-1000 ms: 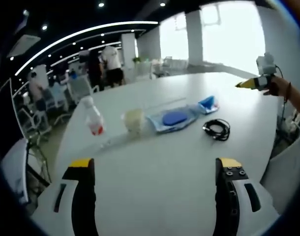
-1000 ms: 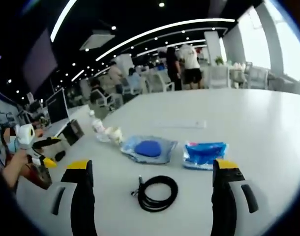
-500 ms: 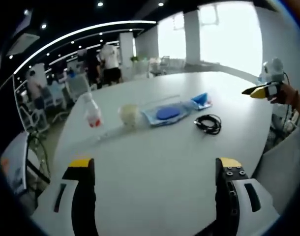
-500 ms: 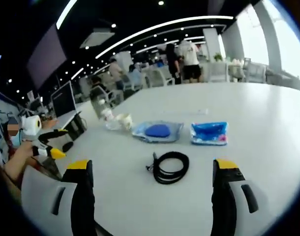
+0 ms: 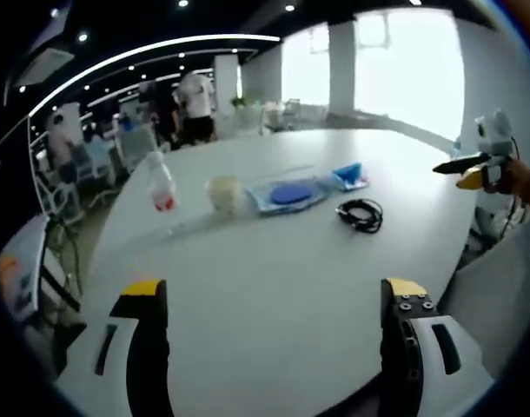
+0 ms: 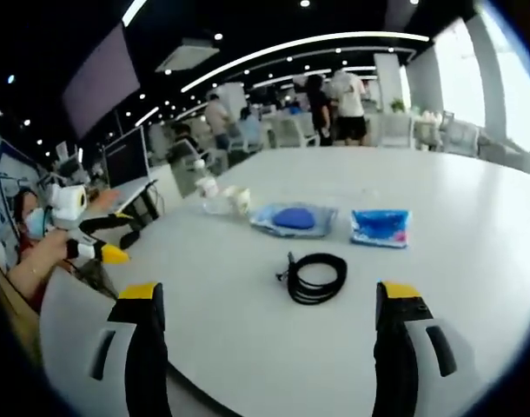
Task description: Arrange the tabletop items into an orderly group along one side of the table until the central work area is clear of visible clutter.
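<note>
Nearest, left gripper view: the left gripper had its two jaws spread wide apart, with bare white table between them and nothing held.
Nearest, right gripper view: the right gripper also had its jaws spread wide over the table, holding nothing.
Cable: a black coiled cable lay on the table ahead of the right gripper, apart from its jaws; in the left gripper view the same cable lay further out, toward the right.
Blue packet: a small blue packet lay beyond the cable; in the left gripper view it was at the right end of the row.
Blue pouch: a flat clear pouch with a dark blue oval inside lay just beside the blue packet; in the left gripper view the pouch was between the packet and the pale round thing.
Pale round thing: a cream-coloured round thing stood just beside the pouch; it was too blurred to name. In the right gripper view it was near the bottle.
Bottle: a clear plastic bottle with a red label stood upright at the left end of the row; in the right gripper view the bottle was too small to tell more.
Other gripper: the right gripper was at the right edge of the left gripper view, in a hand; the left gripper was at the left edge of the right gripper view, also in a hand.
Far background: people stood among office chairs beyond the table.
</note>
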A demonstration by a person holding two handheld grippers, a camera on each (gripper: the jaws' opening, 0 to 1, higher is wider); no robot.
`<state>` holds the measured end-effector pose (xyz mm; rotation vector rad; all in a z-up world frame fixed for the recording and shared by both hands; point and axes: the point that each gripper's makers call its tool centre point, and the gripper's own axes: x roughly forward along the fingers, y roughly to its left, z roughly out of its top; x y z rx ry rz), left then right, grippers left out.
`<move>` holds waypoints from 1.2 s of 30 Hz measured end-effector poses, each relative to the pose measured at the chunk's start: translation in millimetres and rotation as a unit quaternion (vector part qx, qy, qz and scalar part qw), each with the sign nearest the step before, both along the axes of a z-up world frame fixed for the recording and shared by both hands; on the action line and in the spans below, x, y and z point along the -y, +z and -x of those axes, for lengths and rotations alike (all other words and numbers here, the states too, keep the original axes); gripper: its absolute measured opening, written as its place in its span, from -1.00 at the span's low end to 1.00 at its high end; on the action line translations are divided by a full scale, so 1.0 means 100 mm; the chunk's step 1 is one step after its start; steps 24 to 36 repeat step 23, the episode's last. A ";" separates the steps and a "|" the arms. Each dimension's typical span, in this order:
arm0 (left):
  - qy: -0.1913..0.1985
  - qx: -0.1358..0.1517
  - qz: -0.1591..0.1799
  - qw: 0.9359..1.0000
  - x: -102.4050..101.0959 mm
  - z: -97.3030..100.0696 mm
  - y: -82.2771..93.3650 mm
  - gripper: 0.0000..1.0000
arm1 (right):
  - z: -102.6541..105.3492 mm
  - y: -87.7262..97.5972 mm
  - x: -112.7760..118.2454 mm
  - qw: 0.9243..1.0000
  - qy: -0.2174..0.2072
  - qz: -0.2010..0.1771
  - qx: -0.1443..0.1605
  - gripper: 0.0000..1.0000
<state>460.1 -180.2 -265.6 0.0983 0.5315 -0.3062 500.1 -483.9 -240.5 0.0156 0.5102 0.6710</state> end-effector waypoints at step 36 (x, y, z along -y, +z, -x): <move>0.007 -0.001 -0.001 1.000 0.00 0.08 -0.02 0.98 | 0.09 -0.05 0.08 1.000 -0.010 0.028 0.008 0.99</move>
